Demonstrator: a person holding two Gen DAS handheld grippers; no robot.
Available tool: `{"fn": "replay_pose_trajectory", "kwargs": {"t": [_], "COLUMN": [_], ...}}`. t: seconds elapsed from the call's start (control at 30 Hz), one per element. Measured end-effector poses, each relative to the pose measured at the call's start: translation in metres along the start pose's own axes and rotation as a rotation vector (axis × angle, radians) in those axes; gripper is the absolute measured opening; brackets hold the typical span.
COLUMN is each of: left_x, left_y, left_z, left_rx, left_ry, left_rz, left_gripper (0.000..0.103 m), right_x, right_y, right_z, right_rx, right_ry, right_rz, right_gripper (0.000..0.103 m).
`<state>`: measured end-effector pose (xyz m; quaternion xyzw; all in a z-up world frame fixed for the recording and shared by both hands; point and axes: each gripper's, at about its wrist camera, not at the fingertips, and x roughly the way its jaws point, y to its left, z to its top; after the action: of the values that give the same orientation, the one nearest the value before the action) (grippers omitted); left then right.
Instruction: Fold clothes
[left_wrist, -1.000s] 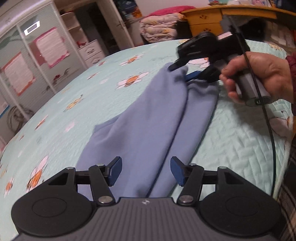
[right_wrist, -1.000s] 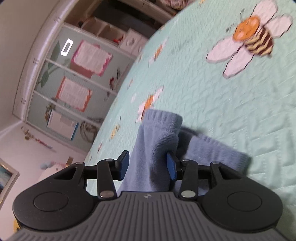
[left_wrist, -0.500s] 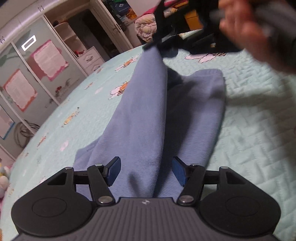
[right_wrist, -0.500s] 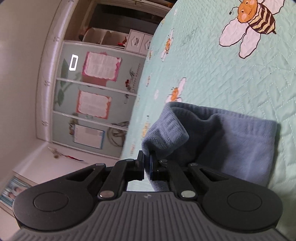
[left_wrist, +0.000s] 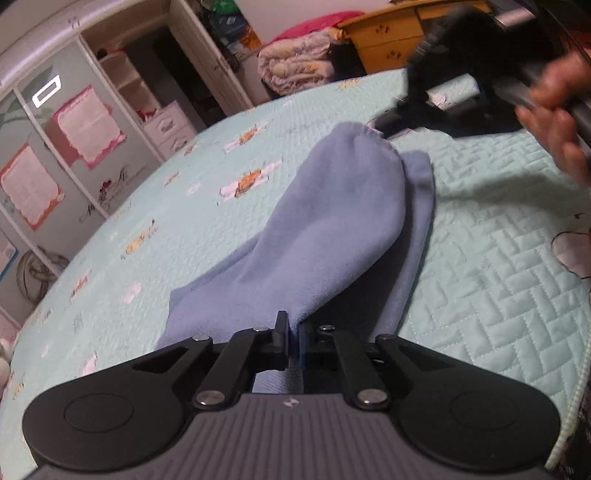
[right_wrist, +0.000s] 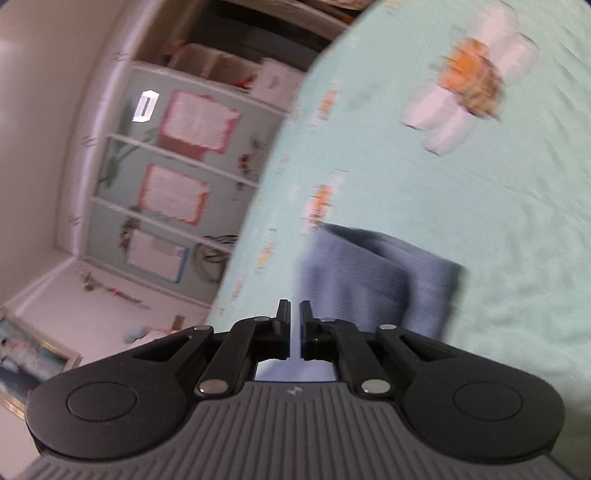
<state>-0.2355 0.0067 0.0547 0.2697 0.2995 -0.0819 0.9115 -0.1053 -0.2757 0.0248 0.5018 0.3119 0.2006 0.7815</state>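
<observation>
A blue knit garment (left_wrist: 332, 229) lies lengthwise on the mint quilted bedspread (left_wrist: 498, 277), one layer raised over another. My left gripper (left_wrist: 293, 328) is at its near end, jaws closing tight with a fold of the cloth pinched between the pads. At the far end a hand (left_wrist: 554, 110) holds my right gripper (left_wrist: 384, 127), blurred, with its tip at the lifted cuff. In the right wrist view the right gripper (right_wrist: 294, 314) shows only a narrow slit, and the ribbed blue cloth (right_wrist: 369, 280) hangs just behind and right of its fingers.
A wardrobe with pink-framed posters (left_wrist: 74, 147) stands beyond the bed on the left. Folded quilts (left_wrist: 295, 70) and a yellow dresser (left_wrist: 391, 40) are at the far end. The bed's edge (left_wrist: 576, 387) runs down the right side.
My left jaws went from wide open to shut on the garment's near end. The right gripper closed on the far cuff, lifted it and moved to the right.
</observation>
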Motion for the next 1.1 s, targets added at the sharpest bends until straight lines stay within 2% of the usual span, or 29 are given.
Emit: {"fn": "replay_pose_trajectory", "kwargs": {"t": [0.07,0.13,0.17,0.27,0.4,0.57,0.67,0.77,0.8,0.83,0.87,0.93,1.03,1.1], "left_x": [-0.001,-0.001,0.0,0.005,0.011,0.014,0.014,0.012,0.011,0.009,0.007,0.001,-0.008,-0.004], "left_y": [0.004,0.011,0.015,0.032,0.044,0.046,0.048,0.049,0.049,0.049,0.049,0.047,0.033,0.016], "left_z": [0.002,0.006,0.008,0.013,0.015,0.017,0.018,0.019,0.019,0.02,0.021,0.021,0.019,0.01], "left_rx": [-0.042,-0.083,-0.11,-0.217,-0.305,-0.344,-0.368,-0.372,-0.368,-0.363,-0.354,-0.324,-0.223,-0.146], "left_ry": [0.0,0.001,0.004,0.025,0.049,0.068,0.078,0.077,0.075,0.074,0.073,0.071,0.068,0.104], "left_rz": [-0.011,-0.023,-0.03,-0.062,-0.107,-0.136,-0.152,-0.16,-0.16,-0.16,-0.161,-0.172,-0.185,-0.193], "left_gripper": [0.005,0.005,0.005,0.005,0.005,0.005,0.005,0.005,0.005,0.005,0.005,0.005,0.006,0.006], "right_x": [-0.001,-0.001,-0.001,0.005,0.019,0.028,0.035,0.045,0.046,0.046,0.044,0.035,0.018,0.013], "right_y": [-0.016,-0.026,-0.029,-0.032,-0.033,-0.025,-0.033,-0.036,-0.034,-0.032,-0.029,-0.017,-0.004,-0.008], "right_z": [-0.004,-0.007,-0.008,-0.007,-0.003,-0.006,-0.007,-0.009,-0.009,-0.009,-0.007,-0.005,-0.003,-0.005], "right_rx": [0.038,0.078,0.085,0.088,0.125,0.105,0.164,0.177,0.156,0.132,0.103,0.036,-0.064,-0.087], "right_ry": [-0.007,-0.011,-0.009,-0.003,0.016,0.023,0.023,0.042,0.04,0.037,0.026,0.007,0.004,0.022], "right_rz": [-0.024,-0.012,-0.009,-0.006,-0.013,-0.142,-0.11,-0.037,-0.024,-0.013,-0.01,-0.011,-0.031,-0.061], "right_gripper": [0.011,0.034,0.038,0.039,0.048,0.057,0.058,0.058,0.05,0.021,0.008,0.006,0.006,0.006]}}
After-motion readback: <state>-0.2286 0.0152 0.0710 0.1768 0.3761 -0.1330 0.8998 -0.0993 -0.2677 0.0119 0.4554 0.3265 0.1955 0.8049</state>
